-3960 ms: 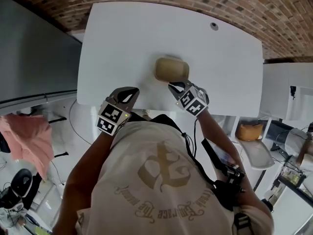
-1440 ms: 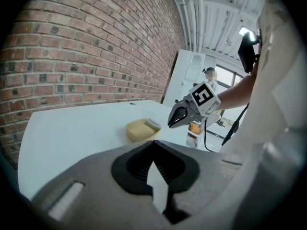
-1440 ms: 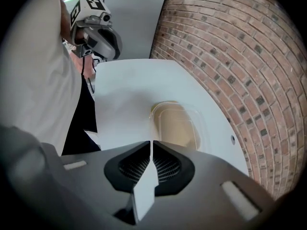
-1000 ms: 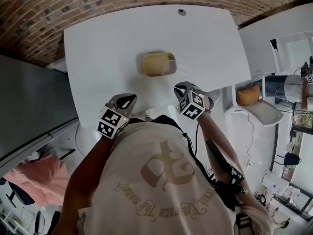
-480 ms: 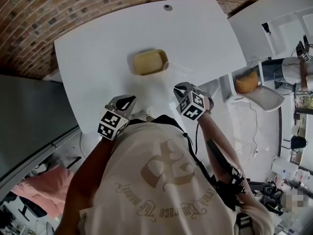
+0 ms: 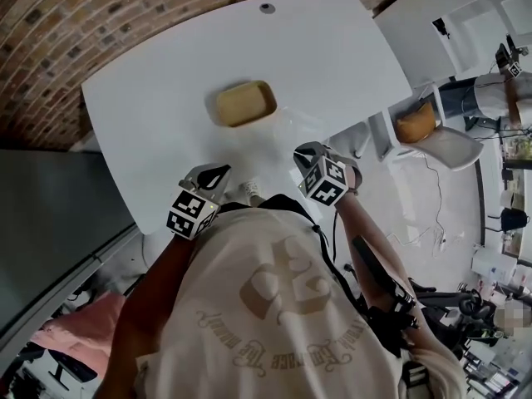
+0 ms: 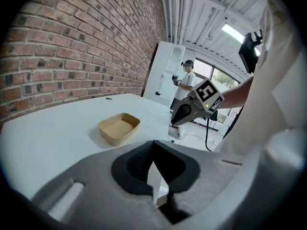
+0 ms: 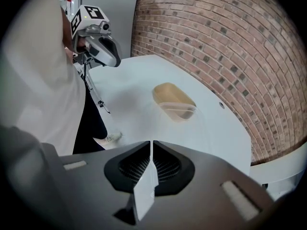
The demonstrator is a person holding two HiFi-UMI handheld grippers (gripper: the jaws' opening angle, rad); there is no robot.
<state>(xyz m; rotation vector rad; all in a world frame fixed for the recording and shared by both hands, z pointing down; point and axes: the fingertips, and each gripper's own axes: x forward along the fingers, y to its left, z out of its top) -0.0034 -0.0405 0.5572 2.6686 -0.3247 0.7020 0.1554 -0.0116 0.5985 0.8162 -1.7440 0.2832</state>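
An empty tan tray [image 6: 242,103] rests on the white table [image 6: 166,73]; it also shows in the left gripper view [image 7: 119,127] and the right gripper view [image 8: 173,98]. A clear piece seems to sit at its near end [image 8: 180,112]. My left gripper [image 6: 216,173] hangs shut and empty by the table's near edge, short of the tray. My right gripper [image 6: 304,151] is shut and empty too, off the table's edge. Each own view shows the jaws closed together, the left gripper [image 7: 153,176] and the right gripper [image 8: 149,171]. Each gripper sees the other: the right gripper [image 7: 184,116], the left gripper [image 8: 103,49].
A brick wall [image 6: 50,23] runs behind the table, which has a small round hole [image 6: 267,8] near its far edge. A chair with an orange thing on it [image 6: 416,123] stands to the right. A person [image 7: 184,78] stands far off by white cabinets. A grey panel [image 6: 50,214] is at left.
The head view has swung, so table and tray sit further left and turned. Both grippers have drawn back from the tray, which looks smaller in both gripper views. Jaws stay shut.
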